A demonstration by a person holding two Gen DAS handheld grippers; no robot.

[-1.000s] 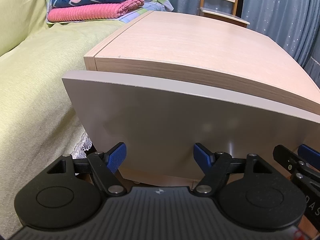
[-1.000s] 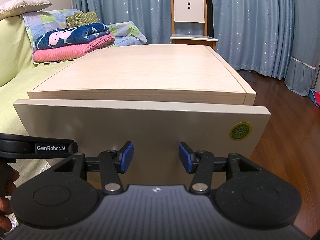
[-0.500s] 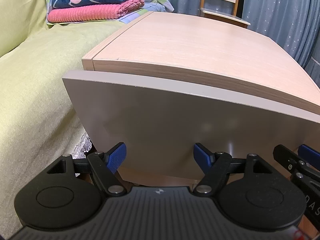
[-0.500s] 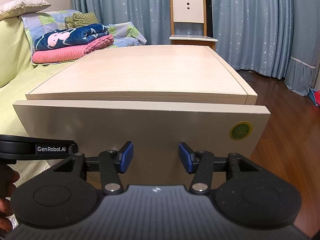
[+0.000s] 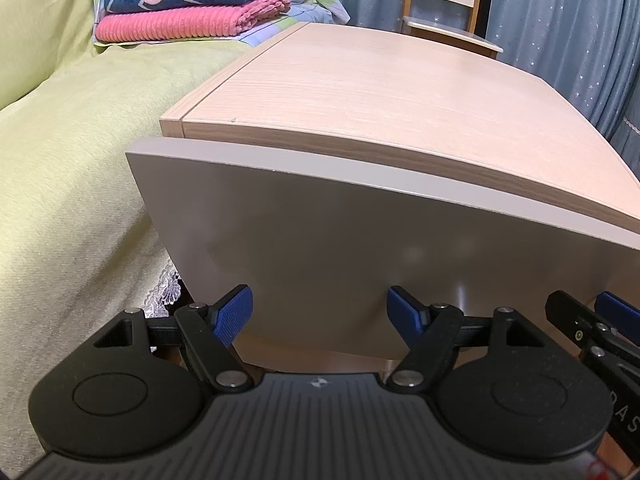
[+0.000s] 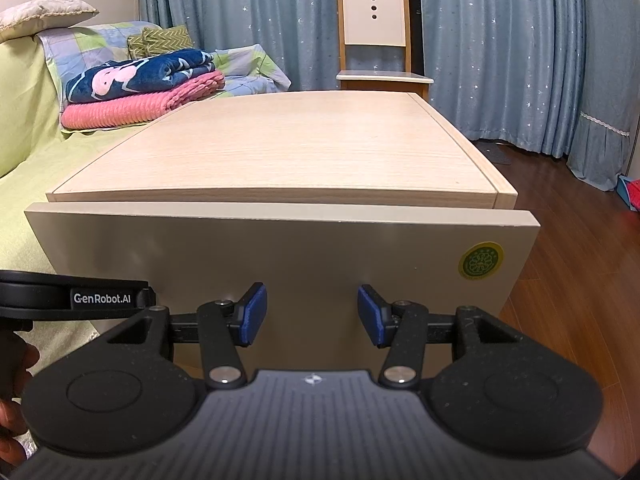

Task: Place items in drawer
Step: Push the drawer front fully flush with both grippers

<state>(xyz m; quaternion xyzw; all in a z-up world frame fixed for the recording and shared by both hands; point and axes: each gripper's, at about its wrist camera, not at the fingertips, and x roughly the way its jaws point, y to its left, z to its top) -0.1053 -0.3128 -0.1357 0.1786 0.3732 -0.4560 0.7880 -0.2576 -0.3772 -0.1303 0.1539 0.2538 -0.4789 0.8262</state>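
Far left: bed point(image 5: 60, 184) with green cover, folded blankets point(image 5: 192, 4) stacked at its head. Cabinet point(image 5: 380, 92) stands just beside the bed, top bare.

Left gripper point(image 5: 319, 312): jaws wide apart, nothing between them, close up against the lower part of the drawer point(image 5: 360, 264) front. Right gripper point(image 6: 311, 312): also spread open and empty, low on the same front, to the right of the left one.

Drawer front sits proud of the cabinet top, but whether it is a little open or shut I cannot tell; its inside is hidden. No loose items in view. Judged: either the items are already inside and closing is in hand, or nothing has begun.

Right view alone shows a round green sticker point(image 6: 479, 260), chair point(image 6: 378, 40), wood floor point(image 6: 572, 280) and a hand point(image 6: 12, 408) at the left edge. Left view alone shows the lace hem point(image 5: 164, 292) of the bed cover.
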